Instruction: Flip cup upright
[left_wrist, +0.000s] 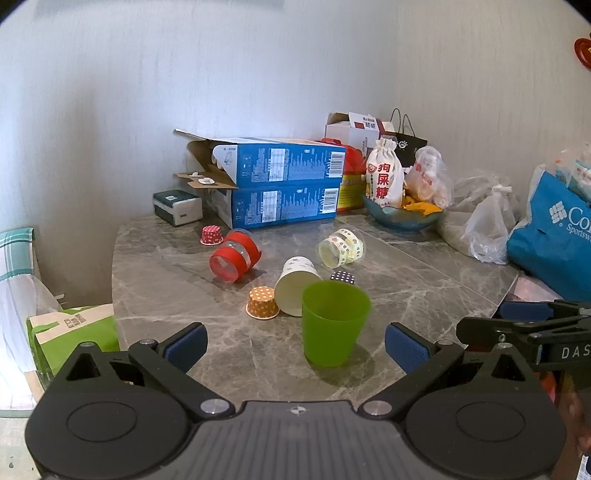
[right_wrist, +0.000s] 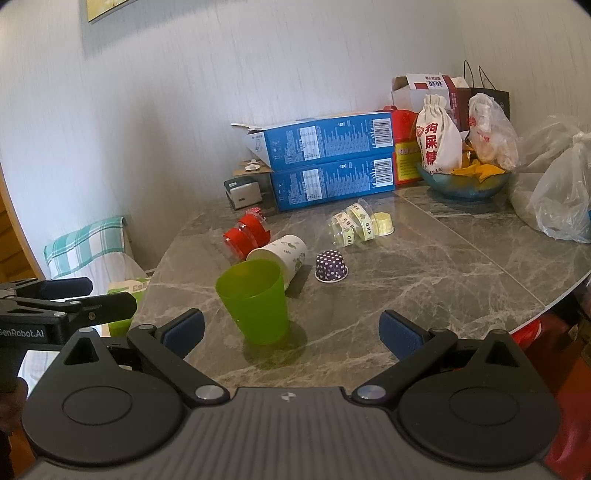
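The green cup stood upright, mouth up, on the grey marble table, near the front edge and free of both tools. The left gripper hung just short of it with its blue-padded fingers spread wide, the cup ahead of the gap and nothing between them. The right gripper was likewise spread wide and empty, the cup ahead of its left finger.

Just behind the green cup a white paper cup lay on its side, mouth toward the front edge. An orange dotted cupcake liner sat mouth-down beside it to the left, and a purple dotted liner sat to the right. Farther toward the middle of the table a clear cup with red bands and a clear cup with yellow patterned bands both lay on their sides. Two blue boxes were stacked along the back edge against the wall, with a bowl holding a white cloth pouch to their right.
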